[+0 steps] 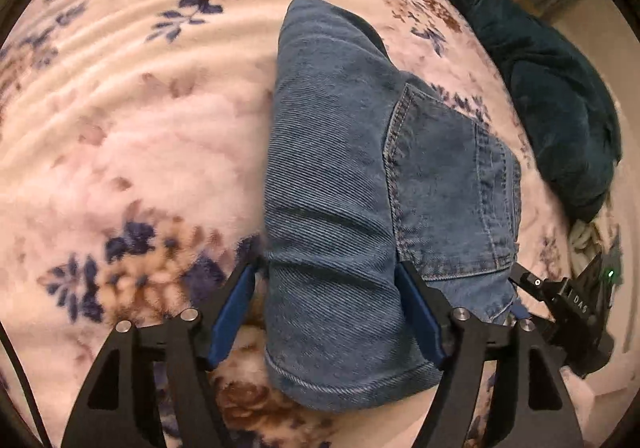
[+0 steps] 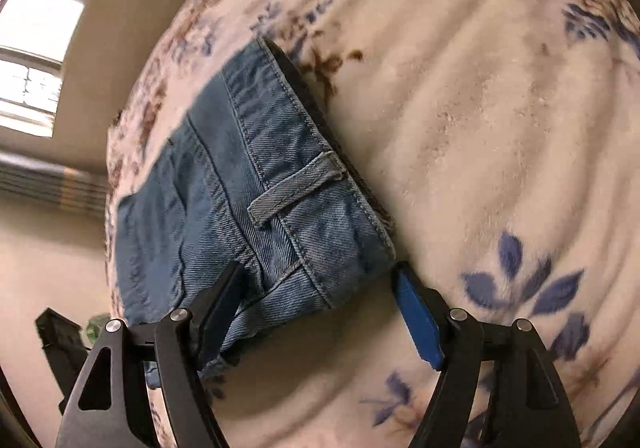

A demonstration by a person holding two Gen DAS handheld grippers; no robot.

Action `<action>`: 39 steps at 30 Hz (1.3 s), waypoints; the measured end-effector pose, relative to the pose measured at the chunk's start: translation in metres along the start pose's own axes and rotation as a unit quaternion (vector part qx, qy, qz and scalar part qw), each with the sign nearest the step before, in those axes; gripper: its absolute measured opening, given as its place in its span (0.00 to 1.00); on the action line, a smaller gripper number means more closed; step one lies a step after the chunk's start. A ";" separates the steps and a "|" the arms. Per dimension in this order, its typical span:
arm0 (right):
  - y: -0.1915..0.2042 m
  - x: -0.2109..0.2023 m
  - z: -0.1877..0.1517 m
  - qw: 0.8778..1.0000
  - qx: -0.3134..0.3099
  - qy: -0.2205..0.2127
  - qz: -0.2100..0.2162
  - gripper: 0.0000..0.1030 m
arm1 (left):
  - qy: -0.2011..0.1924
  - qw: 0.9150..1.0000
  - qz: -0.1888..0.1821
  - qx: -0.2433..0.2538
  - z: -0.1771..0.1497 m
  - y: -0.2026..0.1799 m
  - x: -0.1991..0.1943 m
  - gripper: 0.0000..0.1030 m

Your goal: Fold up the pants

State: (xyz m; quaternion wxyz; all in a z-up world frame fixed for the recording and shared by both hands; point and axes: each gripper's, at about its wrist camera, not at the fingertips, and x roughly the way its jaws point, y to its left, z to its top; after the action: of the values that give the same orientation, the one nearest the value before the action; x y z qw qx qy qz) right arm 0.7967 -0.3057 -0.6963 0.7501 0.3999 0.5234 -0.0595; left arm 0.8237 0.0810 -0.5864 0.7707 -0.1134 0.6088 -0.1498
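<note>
The blue denim pants (image 1: 340, 188) lie folded in a compact stack on the floral blanket (image 1: 132, 152). A back pocket faces up on the right side of the stack. My left gripper (image 1: 328, 272) is open, its blue-padded fingers straddling the near end of the folded leg and hem. In the right wrist view the waistband with a belt loop (image 2: 296, 188) shows. My right gripper (image 2: 318, 280) is open around the waistband corner of the pants (image 2: 224, 184). The other gripper's black body (image 1: 576, 308) shows at the lower right of the left wrist view.
A dark teal cloth (image 1: 552, 88) lies on the blanket beyond the pants at the right. The bed edge, a beige wall and a bright window (image 2: 36, 28) appear at the left of the right wrist view. The blanket (image 2: 480, 128) spreads wide to the right.
</note>
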 end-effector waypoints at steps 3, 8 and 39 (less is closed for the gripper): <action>0.047 0.004 0.027 0.997 -0.056 0.014 -0.058 0.83 | -0.010 0.998 0.052 0.028 -0.003 -0.022 -0.022 0.71; 0.102 -0.043 0.008 0.966 -0.183 -0.012 -0.181 0.87 | -0.034 0.985 0.149 0.079 -0.030 -0.063 -0.069 0.97; 0.203 -0.701 -0.350 0.911 -0.315 -0.205 -0.171 0.88 | -0.218 0.961 0.145 0.088 -0.337 -0.239 -0.542 0.97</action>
State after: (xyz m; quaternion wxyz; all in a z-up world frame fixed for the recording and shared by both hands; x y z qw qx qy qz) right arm 0.3297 -0.1686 -0.0501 0.9063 0.0260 0.4099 -0.1000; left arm 0.3578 0.0616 -0.0890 0.9053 0.0143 0.4202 -0.0611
